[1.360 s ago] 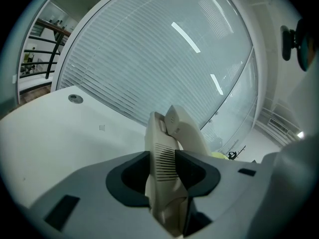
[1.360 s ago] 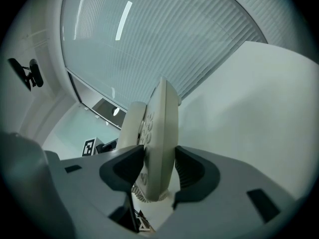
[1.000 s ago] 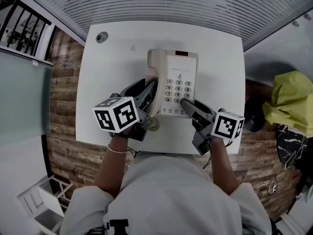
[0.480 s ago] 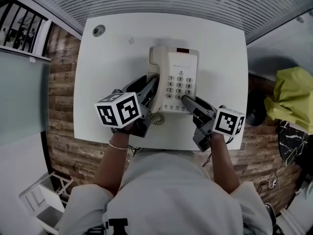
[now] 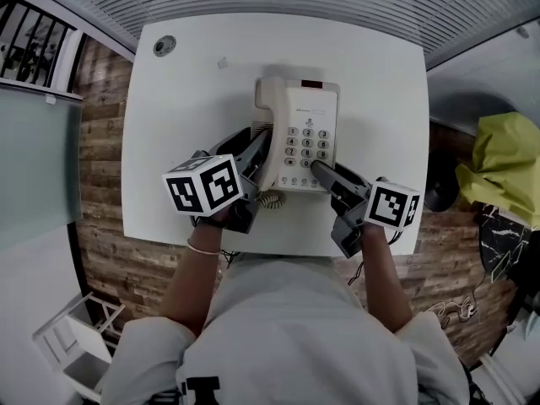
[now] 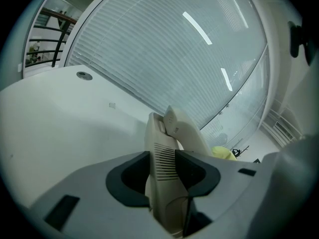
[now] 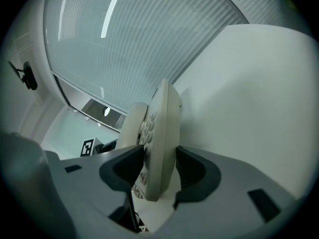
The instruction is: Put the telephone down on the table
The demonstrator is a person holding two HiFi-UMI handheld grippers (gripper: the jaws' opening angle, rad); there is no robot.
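A beige push-button telephone (image 5: 299, 133) with its handset on the cradle is over the middle of the white table (image 5: 177, 116); whether it touches the top is unclear. My left gripper (image 5: 263, 146) is shut on the telephone's left side, by the handset (image 6: 184, 131). My right gripper (image 5: 319, 169) is shut on its near right corner, the keypad edge (image 7: 158, 148) clamped between the dark pads. A coiled cord (image 5: 268, 199) hangs at the near left of the telephone.
A round grommet (image 5: 164, 45) sits at the table's far left corner, a small mark (image 5: 223, 62) next to it. Slatted glass runs behind the table. A yellow-green bag (image 5: 504, 167) lies to the right, wood flooring on both sides.
The telephone and both grippers shifted slightly away from me over the table, still gripped on both sides. The view also moved a little.
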